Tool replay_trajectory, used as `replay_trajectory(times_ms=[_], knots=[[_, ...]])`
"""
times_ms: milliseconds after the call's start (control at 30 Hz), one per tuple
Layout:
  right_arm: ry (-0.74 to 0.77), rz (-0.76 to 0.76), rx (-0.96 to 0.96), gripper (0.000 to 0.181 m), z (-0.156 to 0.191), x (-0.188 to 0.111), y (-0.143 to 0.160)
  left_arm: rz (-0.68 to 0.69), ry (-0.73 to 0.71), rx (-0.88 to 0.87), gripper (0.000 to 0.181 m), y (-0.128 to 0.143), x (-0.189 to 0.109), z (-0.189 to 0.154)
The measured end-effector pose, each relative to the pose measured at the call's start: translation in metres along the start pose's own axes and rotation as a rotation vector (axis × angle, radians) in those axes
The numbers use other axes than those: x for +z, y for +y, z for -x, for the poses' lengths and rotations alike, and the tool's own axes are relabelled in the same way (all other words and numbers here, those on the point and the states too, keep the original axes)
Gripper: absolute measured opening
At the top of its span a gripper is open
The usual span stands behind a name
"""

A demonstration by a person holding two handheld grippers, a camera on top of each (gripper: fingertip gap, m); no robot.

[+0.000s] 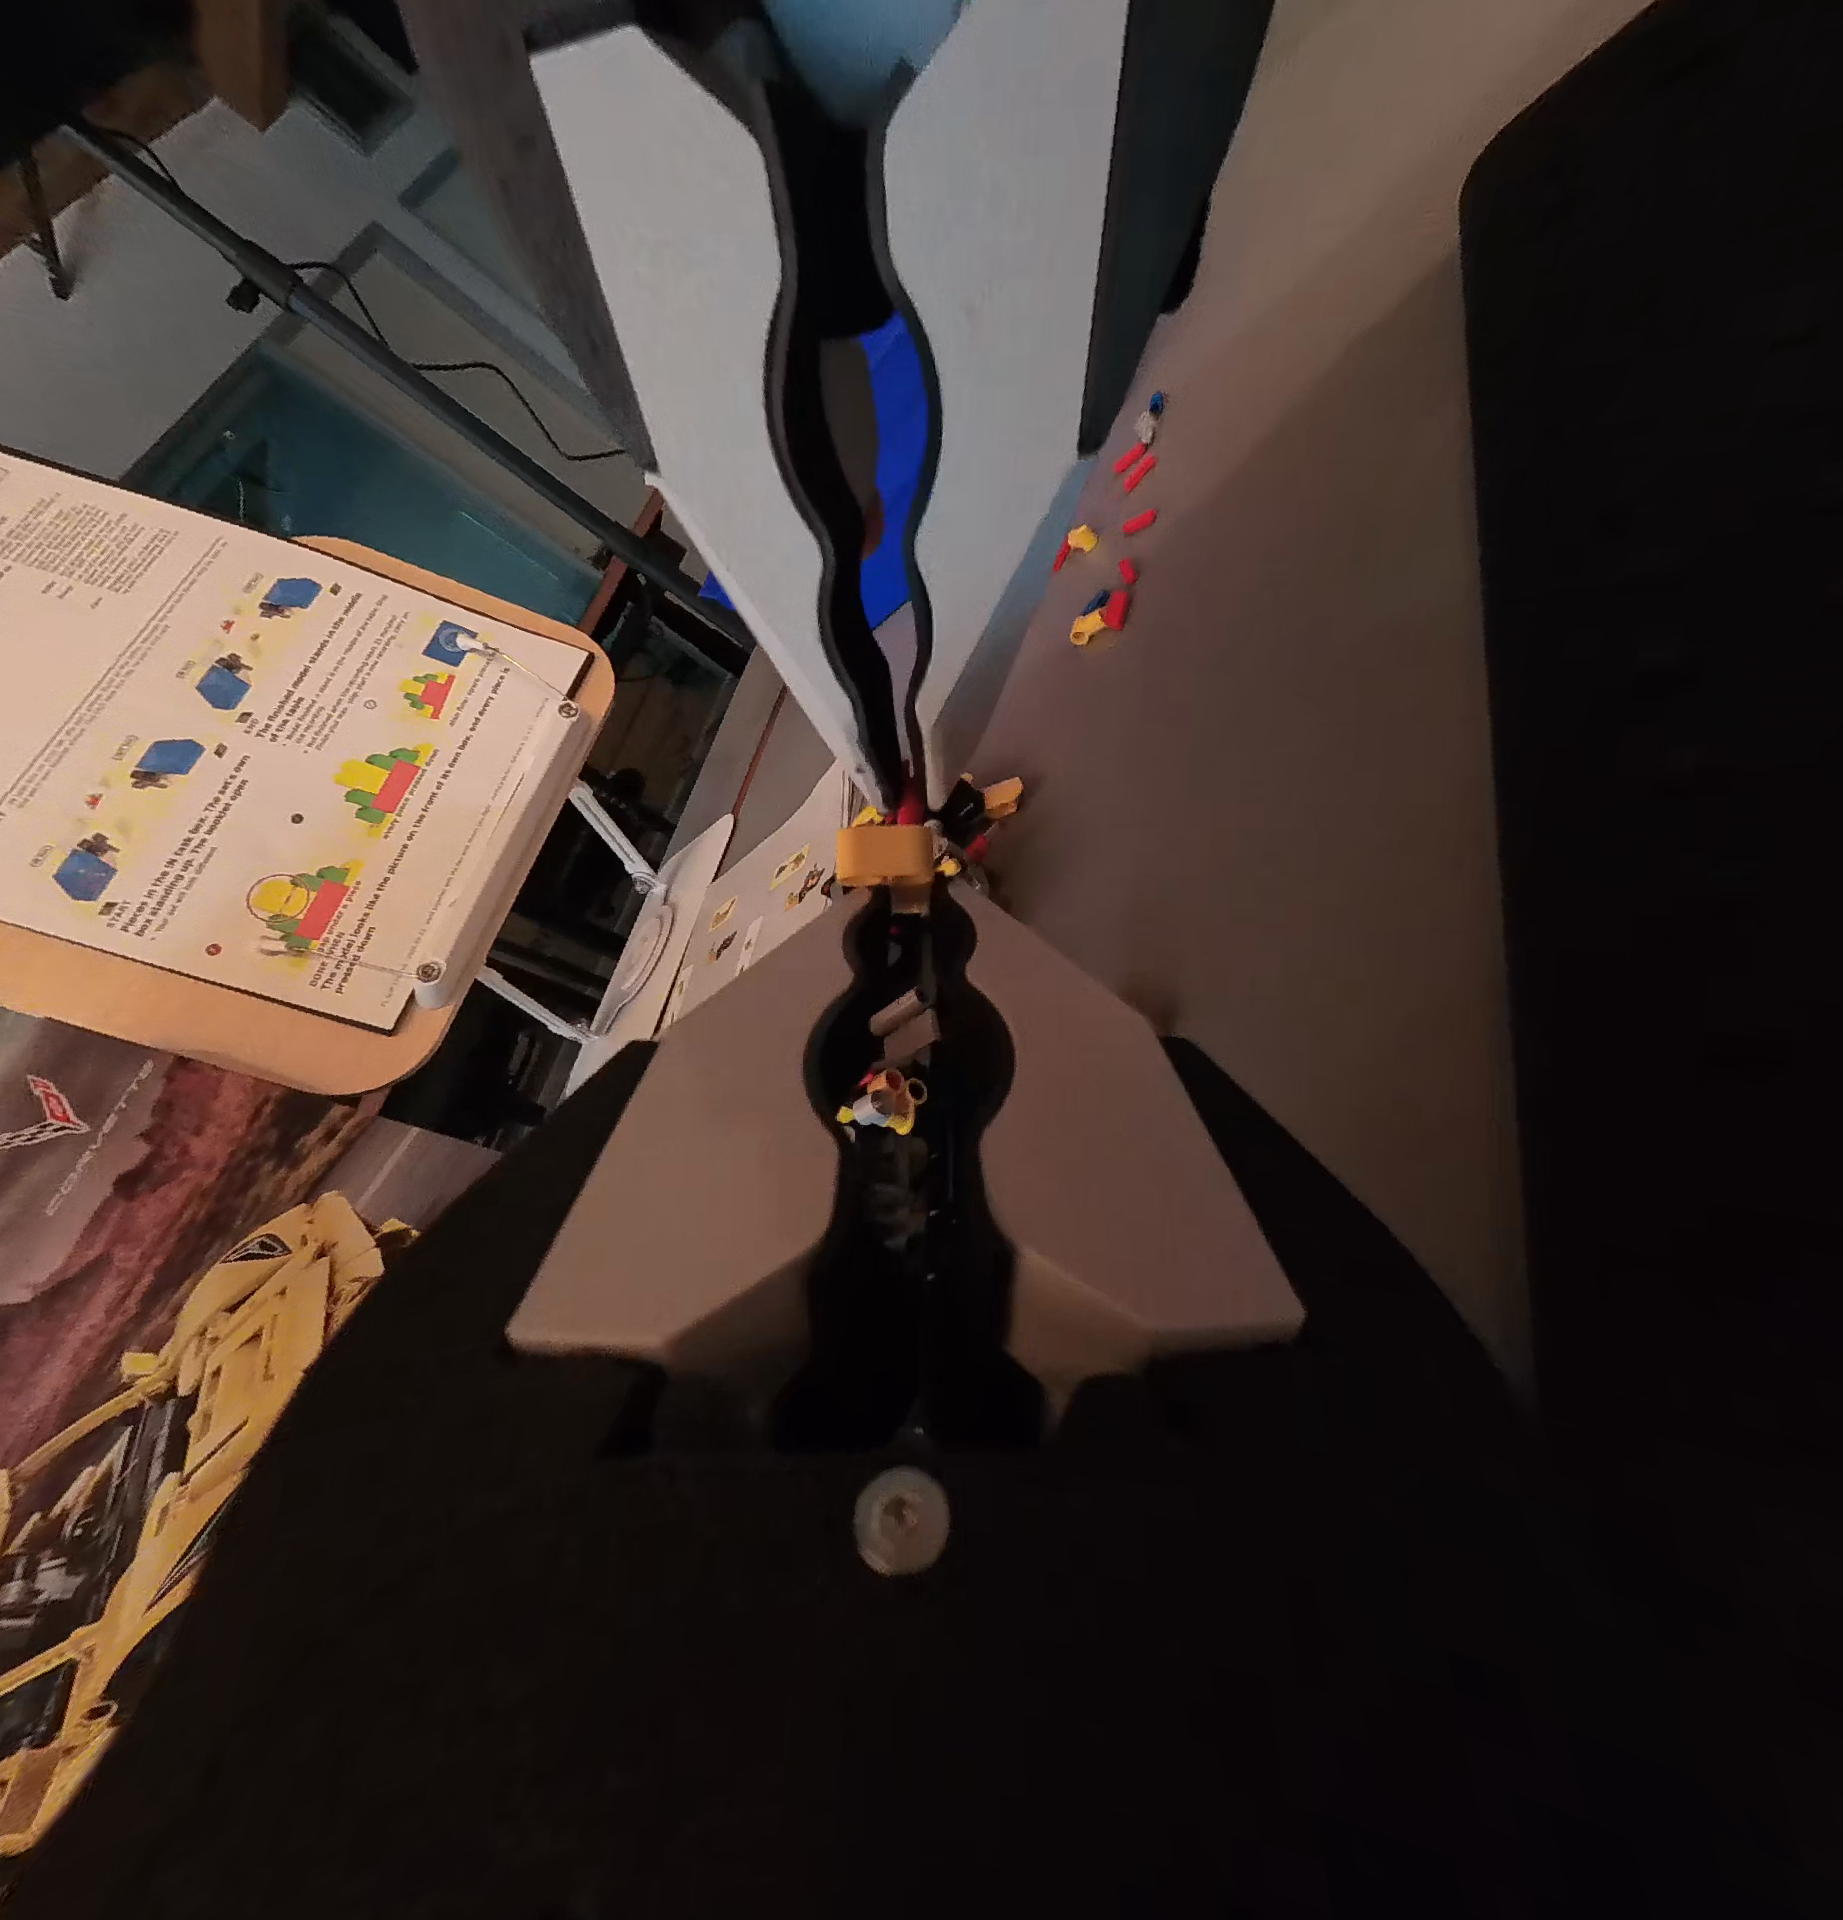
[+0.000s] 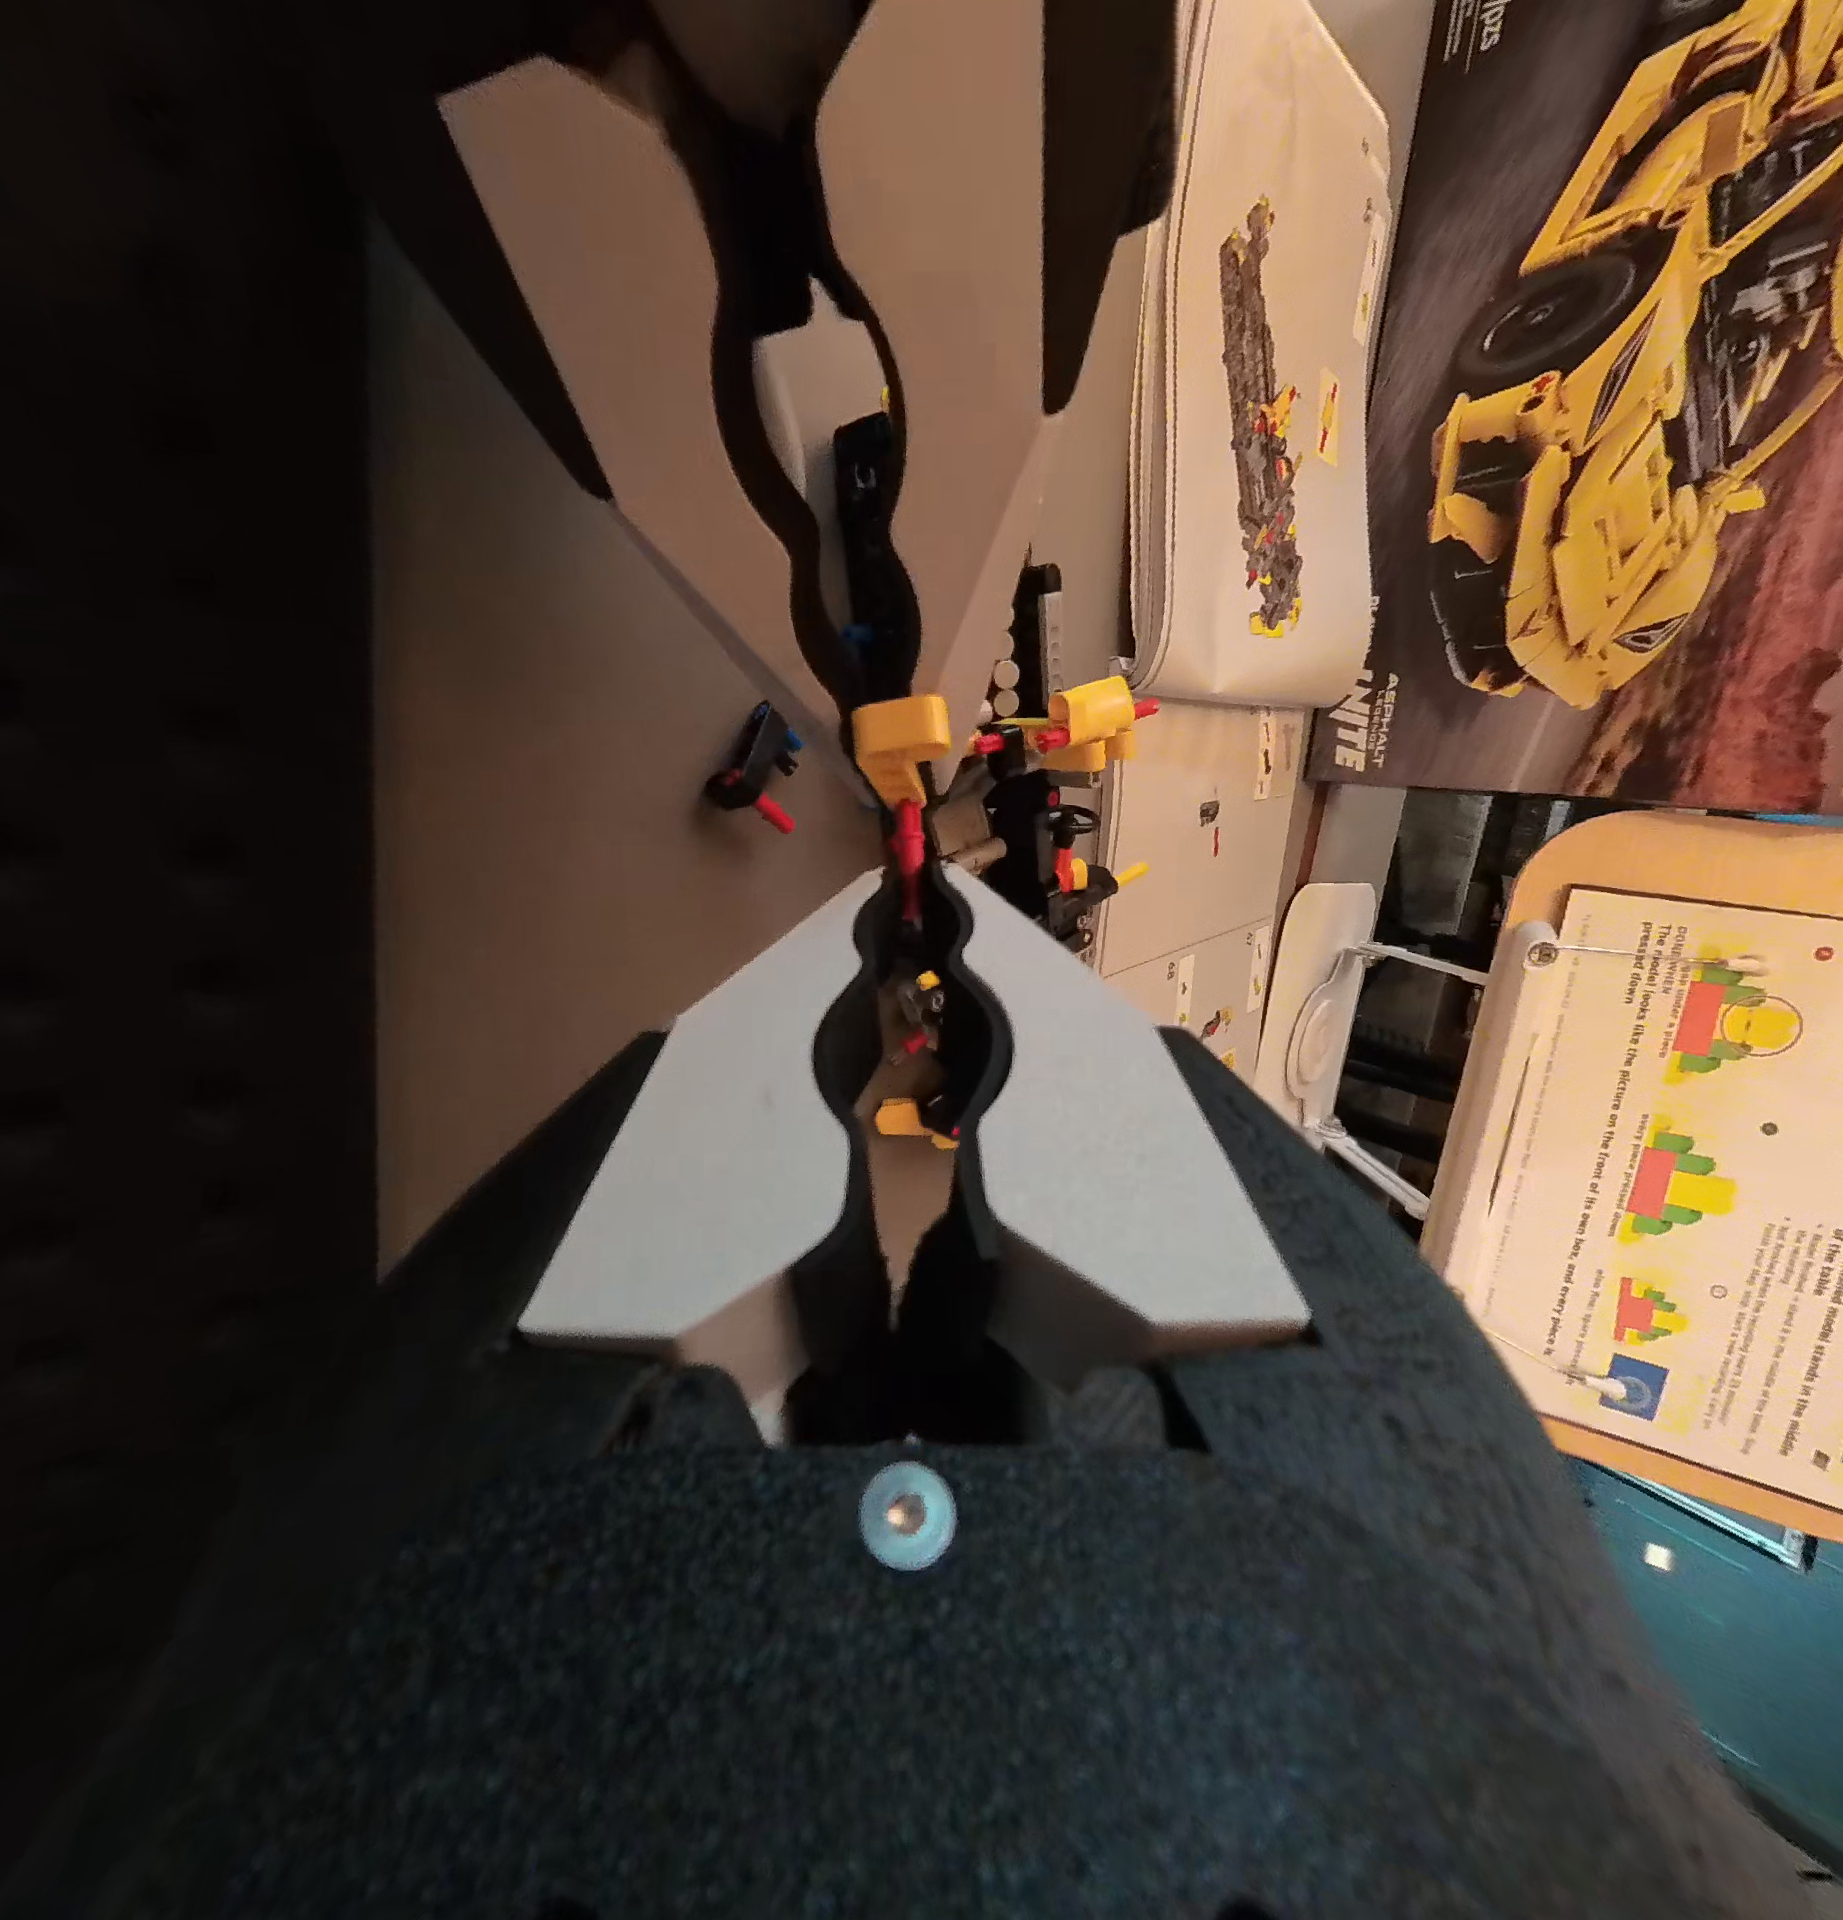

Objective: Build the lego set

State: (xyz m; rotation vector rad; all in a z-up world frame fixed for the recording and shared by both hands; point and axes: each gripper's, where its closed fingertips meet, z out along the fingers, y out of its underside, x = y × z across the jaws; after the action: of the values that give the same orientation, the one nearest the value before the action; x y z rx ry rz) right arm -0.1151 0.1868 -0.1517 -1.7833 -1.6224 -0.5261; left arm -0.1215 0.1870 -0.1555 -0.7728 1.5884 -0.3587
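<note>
Left wrist view: my left hand-held gripper [image 1: 901, 904] pinches the yellow connector [image 1: 884, 854], its long axis crosswise to my fingers, above the desk [image 1: 1260, 779].

Right wrist view: my right hand-held gripper [image 2: 912, 883] pinches a red pin [image 2: 908, 847] lengthwise, pointing into that connector [image 2: 899, 727].

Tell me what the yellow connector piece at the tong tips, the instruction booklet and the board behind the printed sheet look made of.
Yellow connector piece: likely moulded plastic, smooth with a slight sheen and rounded edges. White instruction booklet: paper, matte, with stacked page edges showing. Tan rounded board: looks like light wood or plywood, matte; the grain is too blurred to confirm.
</note>
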Motion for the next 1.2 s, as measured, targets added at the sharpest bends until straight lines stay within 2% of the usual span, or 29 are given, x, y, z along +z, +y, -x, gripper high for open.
replay_trajectory(times_ms=[567,967,1100,1200], knots=[[-0.016,-0.035,0.033,0.002,0.0,0.006,-0.004,0.039,-0.007,0.01,0.007,0.003,0.001,-0.001],[-0.021,-0.12,0.112,0.002,-0.002,0.009,-0.008,0.043,-0.01,-0.011,0.006,0.004,0.002,0.001],[-0.071,-0.292,0.362,0.004,-0.003,0.002,-0.008,-0.012,0.072,-0.184,0.007,-0.001,0.002,-0.001],[-0.1,-0.483,0.578,0.011,-0.009,-0.014,-0.008,-0.046,0.195,-0.448,0.007,-0.002,0.0,-0.002]])
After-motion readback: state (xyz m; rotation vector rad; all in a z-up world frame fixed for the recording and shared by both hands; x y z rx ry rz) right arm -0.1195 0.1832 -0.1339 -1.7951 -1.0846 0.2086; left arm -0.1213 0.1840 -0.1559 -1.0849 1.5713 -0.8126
